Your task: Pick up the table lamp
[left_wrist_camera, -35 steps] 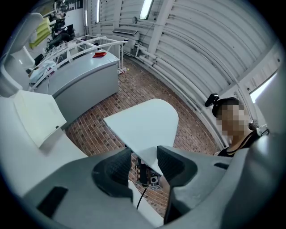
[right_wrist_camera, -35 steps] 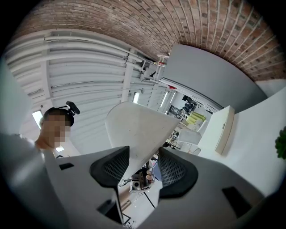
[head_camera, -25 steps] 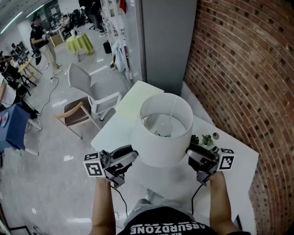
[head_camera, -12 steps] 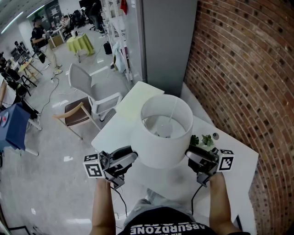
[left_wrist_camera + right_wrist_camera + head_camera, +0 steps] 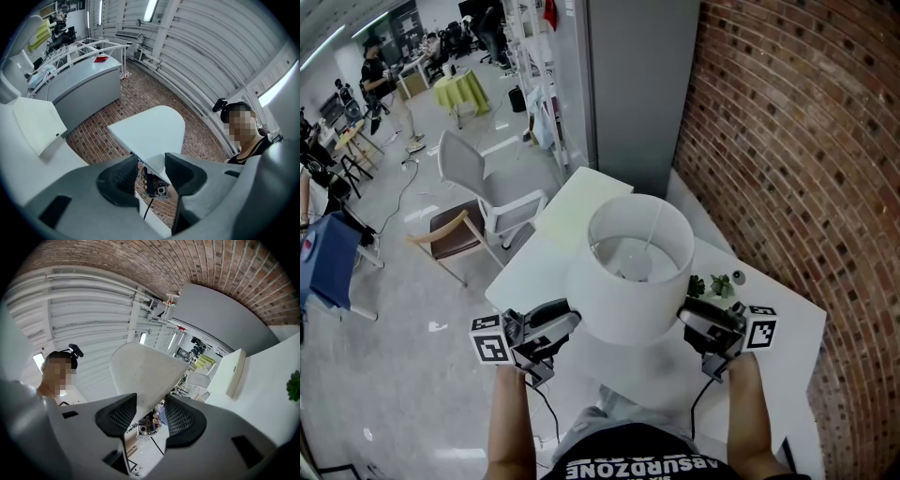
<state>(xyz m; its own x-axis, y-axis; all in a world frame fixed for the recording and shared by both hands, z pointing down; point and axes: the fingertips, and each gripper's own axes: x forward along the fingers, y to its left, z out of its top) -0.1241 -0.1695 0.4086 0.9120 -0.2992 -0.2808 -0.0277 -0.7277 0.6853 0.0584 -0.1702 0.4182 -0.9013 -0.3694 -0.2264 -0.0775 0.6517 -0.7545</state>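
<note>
1. Head view, counts: one white-shaded table lamp [image 5: 630, 267] stands at mid-frame between two tools, the left hand-held gripper [image 5: 572, 317] at its lower-left rim and the right hand-held gripper [image 5: 684, 314] at its lower-right rim. One small green plant [image 5: 712, 286] and one cream board [image 5: 572, 202] are also there. Two chairs [image 5: 483, 183] stand at centre left.
2. Head view, setting: the white worktop [image 5: 787, 328] runs along a brick wall [image 5: 797, 141] on the right, and an open office floor fills the upper left. The lamp's base is hidden, so I cannot tell whether it rests on the worktop.
3. Head view, change: the lamp and both tools lie as before. The standing person [image 5: 373, 70] at upper left has shifted slightly.
4. Left gripper view: the jaws stand fairly wide. The lamp's lower rim reaches in between them, with a gap beside the left pad.
5. Right gripper view: the jaws are likewise wide around the rim, not clamped.
</note>
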